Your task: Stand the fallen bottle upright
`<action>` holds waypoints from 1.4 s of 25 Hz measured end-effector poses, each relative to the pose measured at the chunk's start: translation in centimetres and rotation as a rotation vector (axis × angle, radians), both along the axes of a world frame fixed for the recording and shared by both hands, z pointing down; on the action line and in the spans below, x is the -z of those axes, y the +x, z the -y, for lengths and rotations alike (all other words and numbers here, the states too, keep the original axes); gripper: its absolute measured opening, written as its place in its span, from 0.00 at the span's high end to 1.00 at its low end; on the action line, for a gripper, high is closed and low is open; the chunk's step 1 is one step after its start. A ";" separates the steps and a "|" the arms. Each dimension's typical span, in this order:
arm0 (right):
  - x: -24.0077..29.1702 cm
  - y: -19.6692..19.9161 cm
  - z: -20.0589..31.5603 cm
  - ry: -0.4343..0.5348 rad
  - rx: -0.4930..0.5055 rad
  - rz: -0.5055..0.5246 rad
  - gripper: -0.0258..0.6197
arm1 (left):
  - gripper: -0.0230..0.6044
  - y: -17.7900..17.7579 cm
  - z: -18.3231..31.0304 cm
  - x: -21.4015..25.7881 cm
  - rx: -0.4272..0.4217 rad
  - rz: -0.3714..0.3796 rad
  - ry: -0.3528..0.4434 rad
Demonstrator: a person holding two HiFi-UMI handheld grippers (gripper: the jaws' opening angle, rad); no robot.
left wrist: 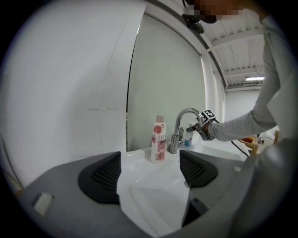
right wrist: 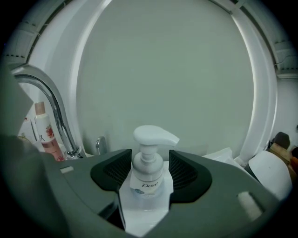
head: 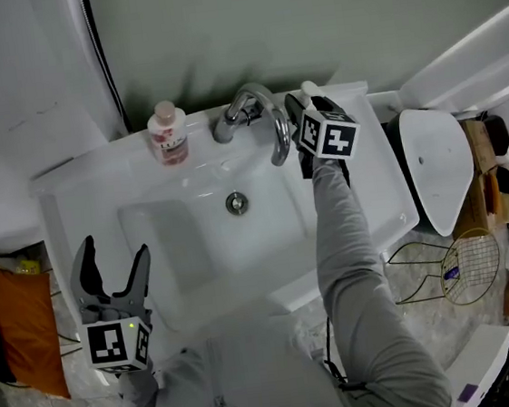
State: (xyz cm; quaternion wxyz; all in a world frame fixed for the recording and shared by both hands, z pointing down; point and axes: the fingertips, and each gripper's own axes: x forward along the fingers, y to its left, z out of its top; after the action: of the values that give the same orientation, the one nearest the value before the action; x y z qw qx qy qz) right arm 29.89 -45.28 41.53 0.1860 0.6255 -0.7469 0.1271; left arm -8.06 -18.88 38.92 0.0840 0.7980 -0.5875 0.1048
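The right gripper (right wrist: 149, 162) is filling the bottom of its own view, its two dark pads clenching the shoulders of a white pump bottle (right wrist: 148, 183). The bottle is standing upright between the jaws, its pump head rising above them and pointing to the right in the picture. Its base is hiding behind the gripper's body, so whether it is resting on the ledge cannot be told. In the head view this bottle is sitting at the back ledge of the white sink (head: 70, 187), just to the right of the chrome faucet (head: 280, 140), with only its white top peeking past the marker cube. A grey sleeve (head: 348, 260) is reaching across the basin to it.

On the other side of the faucet, a pink-labelled bottle (head: 168, 135) with a pale cap is standing upright on the same ledge, apart from the faucet. The drain (head: 237, 203) is lying in the middle of the basin, in front of the faucet.

The left gripper (head: 114, 250) is hovering over the sink's front left corner, well apart from both bottles, its jaws spreading wide with nothing between them but the white sink surface.

Past the sink's right edge, a white oval fixture (head: 438, 168) and a wire basket (head: 458, 266) are sitting; an orange bag (head: 28, 342) is lying at the left.
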 end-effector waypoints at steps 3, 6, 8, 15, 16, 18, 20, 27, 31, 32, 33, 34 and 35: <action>0.5 0.3 -1.1 0.010 -0.008 0.010 0.60 | 0.28 0.3 -0.5 0.4 -0.010 0.007 0.011; 0.8 0.5 -2.5 0.018 -0.015 0.029 0.60 | 0.28 0.6 -0.9 0.9 -0.018 0.004 0.025; 1.1 0.6 -3.7 0.025 -0.019 0.044 0.60 | 0.28 0.7 -1.1 1.1 -0.020 -0.003 0.034; 2.1 0.4 -9.1 0.074 -0.026 0.044 0.60 | 0.28 2.0 -2.0 2.6 -0.073 -0.004 0.074; 2.2 0.3 -10.1 0.082 -0.027 0.044 0.60 | 0.28 2.1 -2.1 2.6 -0.080 -0.009 0.080; 2.6 0.2 -12.1 0.112 -0.031 0.070 0.60 | 0.28 2.5 -2.4 2.9 -0.098 -0.009 0.088; 3.2 0.2 -14.1 0.150 -0.032 0.108 0.60 | 0.28 3.1 -2.7 3.2 -0.120 -0.006 0.095; 3.9 0.0 -20.1 0.221 -0.055 0.150 0.60 | 0.28 4.0 -3.4 3.9 -0.176 0.009 0.109; 4.0 -0.1 -23.4 0.253 -0.067 0.165 0.60 | 0.28 4.4 -3.4 3.8 -0.197 0.005 0.113; 4.1 -0.2 -24.2 0.261 -0.064 0.170 0.60 | 0.28 4.6 -3.4 3.9 -0.203 0.006 0.114; 4.1 -0.3 -25.0 0.270 -0.060 0.173 0.60 | 0.28 4.7 -3.4 3.9 -0.209 0.007 0.114; 4.1 -0.4 -25.9 0.278 -0.058 0.173 0.60 | 0.28 4.8 -3.4 3.9 -0.216 0.010 0.115; 4.1 -0.5 -26.7 0.283 -0.060 0.173 0.60 | 0.28 5.0 -3.4 3.9 -0.222 0.012 0.115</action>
State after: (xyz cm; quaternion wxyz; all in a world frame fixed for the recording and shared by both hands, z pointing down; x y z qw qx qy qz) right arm 29.38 -18.61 37.45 0.0270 0.6542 -0.7516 0.0796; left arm -3.08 -15.46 34.97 0.0224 0.8610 -0.5011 0.0841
